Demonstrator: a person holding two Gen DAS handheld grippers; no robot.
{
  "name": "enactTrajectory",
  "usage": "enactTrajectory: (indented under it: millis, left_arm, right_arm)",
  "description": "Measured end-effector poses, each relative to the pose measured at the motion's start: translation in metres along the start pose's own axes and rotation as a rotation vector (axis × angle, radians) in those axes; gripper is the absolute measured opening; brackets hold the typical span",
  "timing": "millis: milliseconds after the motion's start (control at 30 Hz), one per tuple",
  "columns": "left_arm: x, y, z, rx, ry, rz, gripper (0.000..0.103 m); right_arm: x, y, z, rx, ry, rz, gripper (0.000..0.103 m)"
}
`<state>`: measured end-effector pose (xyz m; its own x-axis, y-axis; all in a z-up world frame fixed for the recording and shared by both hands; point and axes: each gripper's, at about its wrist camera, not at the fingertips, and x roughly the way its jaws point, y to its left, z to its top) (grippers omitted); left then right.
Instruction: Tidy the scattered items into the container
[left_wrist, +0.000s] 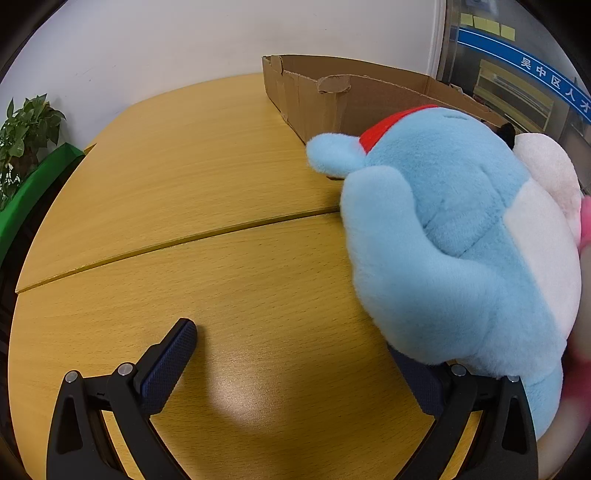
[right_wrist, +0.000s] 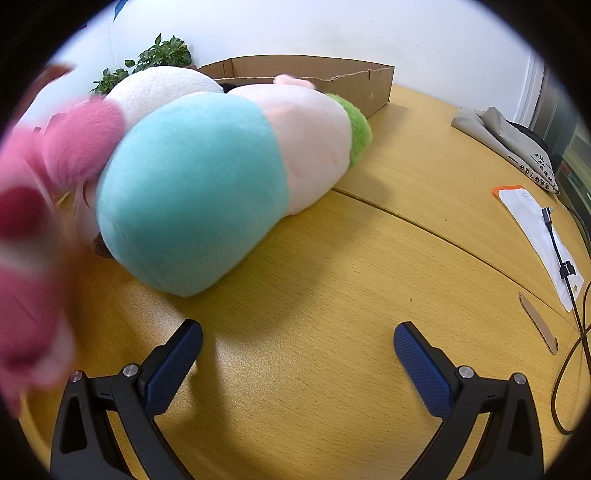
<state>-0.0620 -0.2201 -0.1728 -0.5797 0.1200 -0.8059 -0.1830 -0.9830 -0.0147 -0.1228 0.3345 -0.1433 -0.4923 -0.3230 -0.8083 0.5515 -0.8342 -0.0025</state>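
Note:
A blue and white plush toy (left_wrist: 454, 236) with a red collar lies on the wooden table, in front of a shallow cardboard box (left_wrist: 354, 96). My left gripper (left_wrist: 295, 354) is open; the plush covers the tip of its right finger. In the right wrist view a teal, pink and green plush (right_wrist: 221, 173) lies on the table before the same box (right_wrist: 314, 74), with a white plush (right_wrist: 159, 88) behind it and a blurred pink plush (right_wrist: 55, 177) at the left. My right gripper (right_wrist: 297, 350) is open and empty, just short of the teal plush.
A potted plant (left_wrist: 22, 136) and a green block (left_wrist: 37, 184) stand at the table's left. At the right lie a folded grey bag (right_wrist: 509, 140), a white packet (right_wrist: 539, 236) with a black cable (right_wrist: 565, 269), and a cardboard strip (right_wrist: 537, 321).

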Motion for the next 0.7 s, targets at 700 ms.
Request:
enactTrajectory:
  millis: [700]
  left_arm:
    - [0.0013,-0.0047,-0.0020,-0.008,0.000,0.006,0.103]
  right_arm:
    - [0.0002,-0.0001,0.0004,0.002,0.000,-0.001,0.103]
